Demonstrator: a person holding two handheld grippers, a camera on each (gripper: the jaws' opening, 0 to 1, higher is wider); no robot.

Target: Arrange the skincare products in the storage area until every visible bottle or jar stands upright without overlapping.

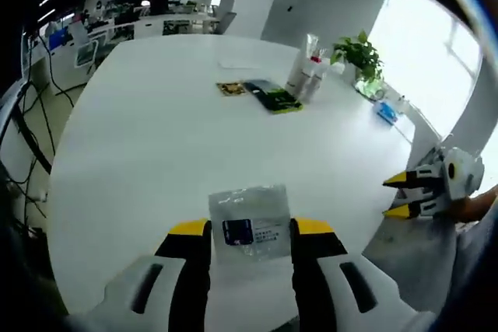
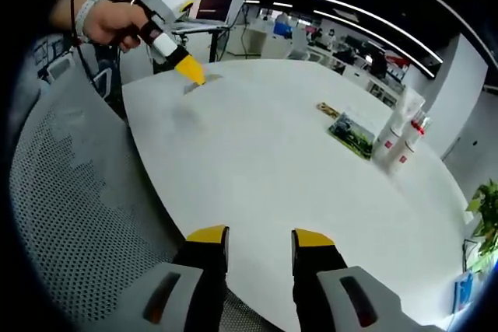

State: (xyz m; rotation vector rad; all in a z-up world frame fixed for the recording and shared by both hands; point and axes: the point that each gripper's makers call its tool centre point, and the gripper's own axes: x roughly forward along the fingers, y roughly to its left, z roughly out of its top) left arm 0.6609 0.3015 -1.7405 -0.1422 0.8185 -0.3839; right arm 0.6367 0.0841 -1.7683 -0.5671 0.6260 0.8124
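Two hand-held grippers work over a large white desk (image 1: 156, 138). In the left gripper view, the left hand-held gripper (image 1: 250, 228) has its yellow-tipped jaws either side of a clear plastic packet with a dark label (image 1: 250, 223) that lies at the near edge of the desk; whether the jaws actually press it I cannot tell. The right hand-held gripper (image 1: 405, 194) comes in from the right of that view, off the desk edge, jaws a little apart.

In the right gripper view, the right hand-held gripper (image 2: 260, 235) hangs over the desk rim beside a grey mesh chair (image 2: 70, 215), jaws apart and holding nothing. The left hand-held gripper (image 2: 191, 72), gripped by a hand (image 2: 109, 19), points down at the packet (image 2: 204, 82).

The skincare bottles (image 2: 398, 142), white with red caps, stand upright and close together far across the desk, just beside a green-edged booklet (image 2: 352, 134) and a small patterned card (image 2: 328, 109). A potted plant (image 1: 359, 58) stands behind them near the window.
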